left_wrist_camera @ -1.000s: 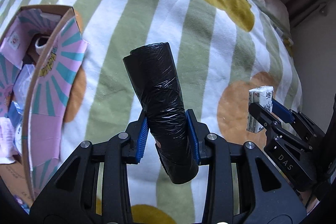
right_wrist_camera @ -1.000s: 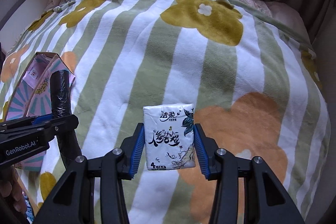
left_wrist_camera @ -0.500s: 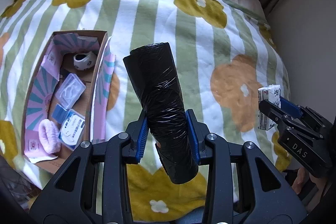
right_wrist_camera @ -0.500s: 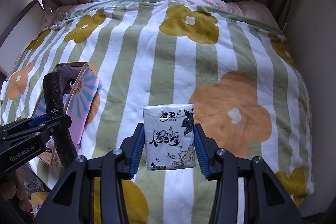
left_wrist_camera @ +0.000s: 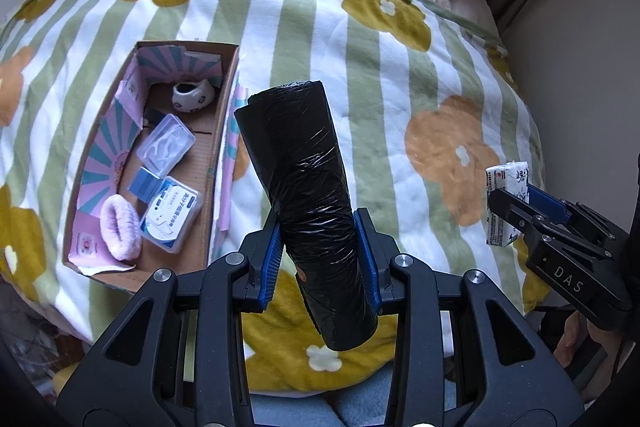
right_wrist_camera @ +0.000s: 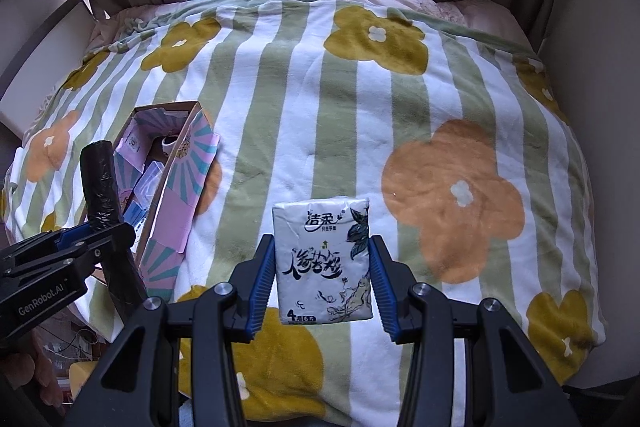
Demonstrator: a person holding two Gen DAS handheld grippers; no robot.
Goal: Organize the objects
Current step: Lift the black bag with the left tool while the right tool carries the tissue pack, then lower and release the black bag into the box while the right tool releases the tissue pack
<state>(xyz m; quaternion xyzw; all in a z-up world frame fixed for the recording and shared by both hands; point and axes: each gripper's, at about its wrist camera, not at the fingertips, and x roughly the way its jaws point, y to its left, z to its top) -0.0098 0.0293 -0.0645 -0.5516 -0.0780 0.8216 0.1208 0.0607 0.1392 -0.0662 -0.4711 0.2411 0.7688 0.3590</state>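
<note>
Left wrist view: our left gripper (left_wrist_camera: 320, 259) squeezes a black bag roll (left_wrist_camera: 306, 195), right of the box (left_wrist_camera: 224, 131). Our right gripper (right_wrist_camera: 322, 277) squeezes a tissue pack (right_wrist_camera: 324, 259) marked "4" and "6".

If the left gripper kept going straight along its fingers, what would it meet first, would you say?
Probably the striped blanket, just right of the cardboard box. The left gripper carries a black bag roll whose tip would land first; depth is uncertain.

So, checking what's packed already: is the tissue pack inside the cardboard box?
No, the tissue pack is clamped in the right gripper above the blanket, away from the cardboard box.
</note>
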